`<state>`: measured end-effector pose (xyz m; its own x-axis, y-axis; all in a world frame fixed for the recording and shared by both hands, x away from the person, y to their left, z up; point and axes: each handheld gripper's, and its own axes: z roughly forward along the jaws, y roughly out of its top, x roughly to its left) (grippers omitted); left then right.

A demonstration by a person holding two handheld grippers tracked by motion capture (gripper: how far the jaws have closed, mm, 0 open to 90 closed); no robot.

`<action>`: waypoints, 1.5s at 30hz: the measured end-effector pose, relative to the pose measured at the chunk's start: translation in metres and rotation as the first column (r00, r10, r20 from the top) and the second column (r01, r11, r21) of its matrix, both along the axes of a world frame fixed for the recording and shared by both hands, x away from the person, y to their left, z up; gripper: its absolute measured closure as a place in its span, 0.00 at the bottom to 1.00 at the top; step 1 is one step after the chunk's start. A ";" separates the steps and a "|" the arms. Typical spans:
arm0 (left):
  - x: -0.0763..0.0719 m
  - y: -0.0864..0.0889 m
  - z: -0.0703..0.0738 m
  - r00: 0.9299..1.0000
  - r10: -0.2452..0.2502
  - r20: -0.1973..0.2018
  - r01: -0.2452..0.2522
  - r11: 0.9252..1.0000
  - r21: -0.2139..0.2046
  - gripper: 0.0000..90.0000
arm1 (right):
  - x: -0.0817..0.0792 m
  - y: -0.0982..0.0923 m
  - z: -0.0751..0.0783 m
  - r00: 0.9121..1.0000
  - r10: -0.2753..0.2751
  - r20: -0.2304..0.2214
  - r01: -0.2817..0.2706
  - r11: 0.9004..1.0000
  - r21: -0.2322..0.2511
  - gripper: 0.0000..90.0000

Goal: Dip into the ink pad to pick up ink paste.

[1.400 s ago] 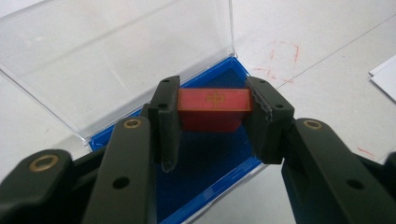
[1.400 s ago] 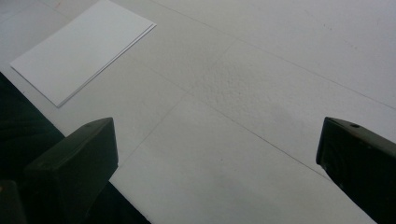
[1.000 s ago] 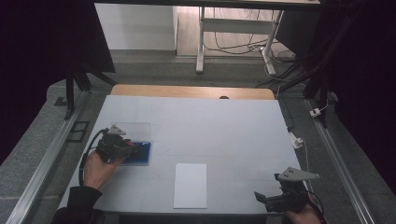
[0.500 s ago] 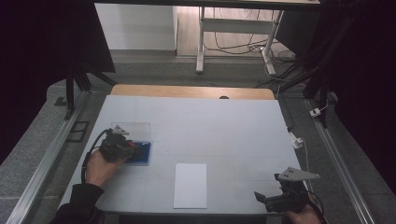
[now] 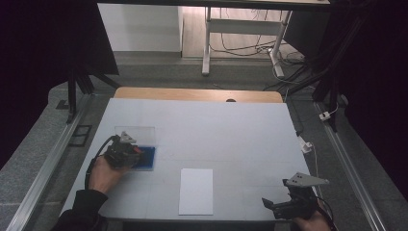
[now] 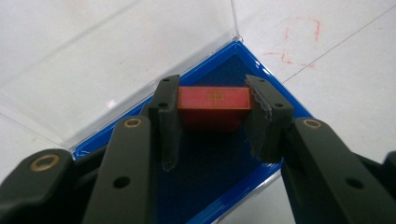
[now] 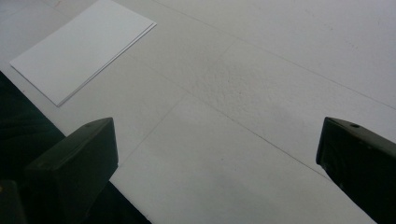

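the white table [image 5: 231, 125] bears a sheet of paper [image 5: 196, 190] and an open blue case [image 6: 219, 172]. the left gripper [image 6: 213, 105] clamps a red block [image 6: 214, 99] by its ends, long axis across the jaws, above the case. the right gripper [image 7: 217, 154] hangs wide, well apart.

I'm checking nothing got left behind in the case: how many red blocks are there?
1. The red block sits between the pads of the left gripper, over the blue tray of the open case. Others could be hidden behind the jaws.
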<state>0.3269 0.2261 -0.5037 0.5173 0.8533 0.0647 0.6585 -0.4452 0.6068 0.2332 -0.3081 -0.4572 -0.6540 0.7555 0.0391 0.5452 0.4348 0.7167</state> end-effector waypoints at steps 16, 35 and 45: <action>0.003 0.008 -0.002 0.999 0.022 -0.035 -0.025 0.997 -0.077 0.65 | 0.000 0.000 0.000 1.000 0.001 0.000 -0.001 1.000 -0.001 0.00; 0.006 0.013 0.000 0.998 0.031 -0.057 -0.038 0.992 -0.118 0.65 | 0.000 0.001 0.000 1.000 0.001 0.000 -0.001 1.000 -0.004 0.00; 0.001 0.010 0.010 0.999 0.028 -0.022 -0.030 0.995 -0.097 0.65 | 0.000 0.000 0.000 1.000 0.000 0.002 0.000 1.000 -0.001 0.00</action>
<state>0.3274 0.2359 -0.4940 0.4929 0.8696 -0.0302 0.6833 -0.3653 0.6322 0.2327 -0.3077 -0.4572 -0.6544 0.7553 0.0373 0.5437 0.4356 0.7174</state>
